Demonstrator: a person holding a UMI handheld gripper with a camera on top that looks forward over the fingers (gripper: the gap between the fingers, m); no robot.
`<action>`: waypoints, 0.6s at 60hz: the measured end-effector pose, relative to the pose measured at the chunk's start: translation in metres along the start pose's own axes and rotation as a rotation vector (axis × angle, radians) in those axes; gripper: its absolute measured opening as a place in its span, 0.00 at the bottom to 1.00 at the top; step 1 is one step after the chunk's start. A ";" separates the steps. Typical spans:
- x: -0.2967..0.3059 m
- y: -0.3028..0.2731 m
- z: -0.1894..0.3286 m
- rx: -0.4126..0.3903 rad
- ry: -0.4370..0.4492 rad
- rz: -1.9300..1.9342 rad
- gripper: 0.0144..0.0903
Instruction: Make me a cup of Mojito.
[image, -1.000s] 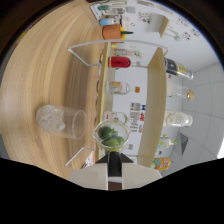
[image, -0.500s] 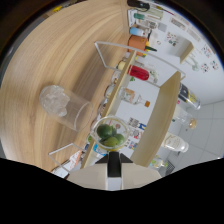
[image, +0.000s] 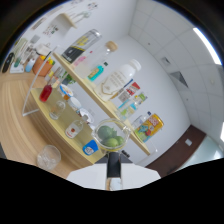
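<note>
- Your gripper (image: 114, 167) carries a small clear glass bowl (image: 112, 136) just ahead of its tip; the bowl is lifted off the bench, and the whole view is tilted steeply.
- You cannot tell how the jaws stand: only a narrow dark stem shows under the bowl, and the fingers themselves are hidden in the black area below.
- Inside the bowl lie green lime pieces (image: 110, 138), piled against its near side.
- Down to the left of the bowl, an empty clear glass (image: 48, 158) with a textured wall stands on the wooden bench (image: 20, 131), well apart from your gripper.
- Beyond the bowl, a wooden shelf (image: 90, 91) runs across the scene, carrying a large white bottle (image: 120, 76), a dark bottle with a yellow label (image: 80, 46) and a slim bottle with a teal label (image: 98, 70).
- On the lower level under that shelf stand small glasses and jars, one holding red liquid (image: 46, 92).
- A clear acrylic panel (image: 35, 87) stands upright at the left end of the bench, near the red liquid.
</note>
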 end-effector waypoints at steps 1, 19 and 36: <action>0.001 0.004 -0.001 -0.007 -0.009 0.052 0.02; -0.057 0.154 0.004 -0.271 -0.224 0.536 0.02; -0.102 0.258 0.021 -0.458 -0.325 0.721 0.02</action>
